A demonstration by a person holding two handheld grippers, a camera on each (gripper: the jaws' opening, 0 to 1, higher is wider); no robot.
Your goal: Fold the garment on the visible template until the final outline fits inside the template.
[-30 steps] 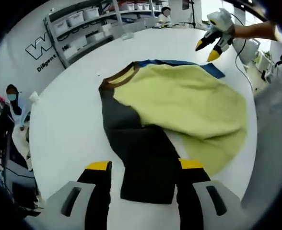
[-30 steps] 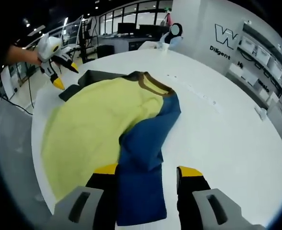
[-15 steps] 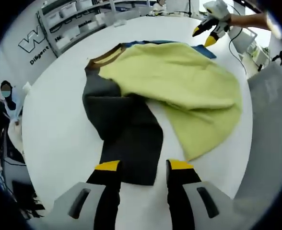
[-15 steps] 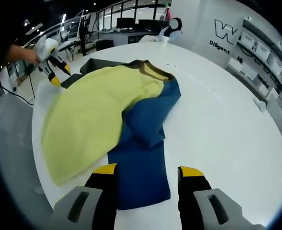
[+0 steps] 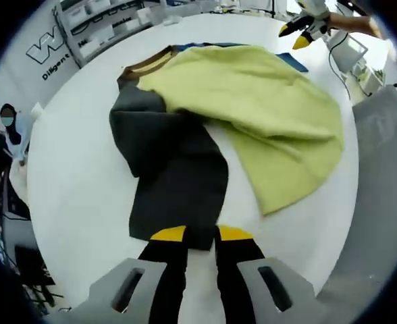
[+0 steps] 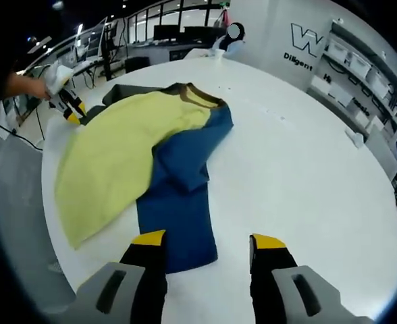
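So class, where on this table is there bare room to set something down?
The widest bare table lies beside the blue sleeve. A narrower strip borders the grey sleeve. The middle is crowded by the yellow body.

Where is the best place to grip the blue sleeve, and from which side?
Probably at the free cuff end of the blue sleeve, coming in from the table edge with the right claw. It lies flat and extended, its end near the open jaws.
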